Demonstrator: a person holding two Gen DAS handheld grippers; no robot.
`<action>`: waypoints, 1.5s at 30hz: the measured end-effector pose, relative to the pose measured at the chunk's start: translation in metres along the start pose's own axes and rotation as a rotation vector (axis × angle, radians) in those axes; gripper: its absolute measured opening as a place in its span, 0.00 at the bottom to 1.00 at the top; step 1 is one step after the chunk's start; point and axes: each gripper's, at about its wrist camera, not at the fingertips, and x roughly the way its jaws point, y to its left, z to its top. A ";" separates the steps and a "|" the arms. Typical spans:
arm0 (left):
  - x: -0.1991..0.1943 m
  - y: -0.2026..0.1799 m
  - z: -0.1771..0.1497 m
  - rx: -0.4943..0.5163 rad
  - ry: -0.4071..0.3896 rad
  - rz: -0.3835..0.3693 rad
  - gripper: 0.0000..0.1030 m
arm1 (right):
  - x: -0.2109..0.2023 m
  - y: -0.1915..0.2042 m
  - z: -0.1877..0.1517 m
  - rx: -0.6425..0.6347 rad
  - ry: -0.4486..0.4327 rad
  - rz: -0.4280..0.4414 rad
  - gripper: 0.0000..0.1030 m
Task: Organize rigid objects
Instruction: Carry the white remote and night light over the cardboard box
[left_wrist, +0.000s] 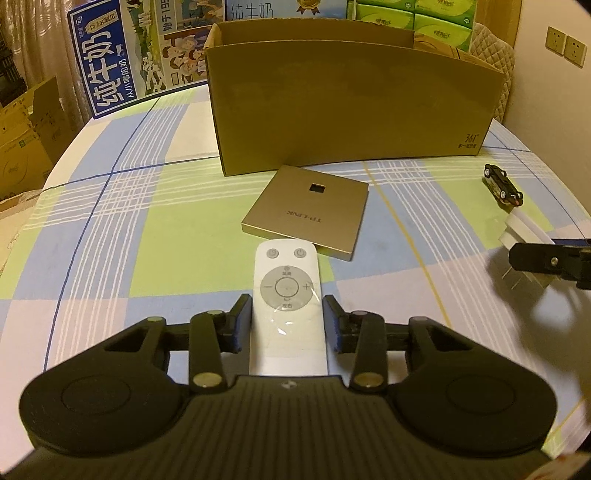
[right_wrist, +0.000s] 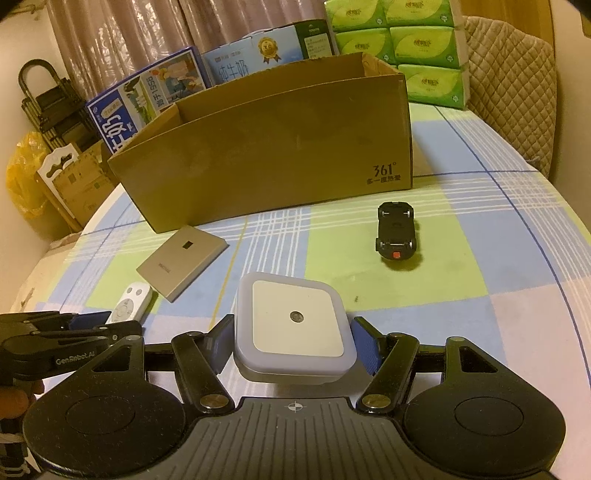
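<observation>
Left gripper (left_wrist: 287, 321) straddles the slim white plastic remote (left_wrist: 286, 295), unclenched, its long axis pointing toward the open brown cardboard box (left_wrist: 351, 107); right gripper (right_wrist: 291, 339) grasps the square white night-light (right_wrist: 295, 325).

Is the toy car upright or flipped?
Flipped: the toy car lies roof-down on the tablecloth, its chassis and all four wheels facing up.

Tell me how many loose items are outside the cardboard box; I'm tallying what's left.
4: remote between the left jaws, night light between the right jaws, TP-Link panel before the box, toy car to the right. The box interior is hidden.
</observation>
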 end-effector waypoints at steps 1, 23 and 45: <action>-0.001 -0.001 0.000 0.003 0.001 0.002 0.34 | 0.000 0.000 0.000 -0.005 -0.002 -0.001 0.62; -0.051 -0.025 0.082 0.026 -0.156 -0.090 0.34 | -0.027 0.004 0.048 -0.014 -0.118 0.026 0.62; 0.025 0.017 0.248 -0.003 -0.139 -0.108 0.34 | 0.036 -0.014 0.236 -0.095 -0.144 -0.052 0.62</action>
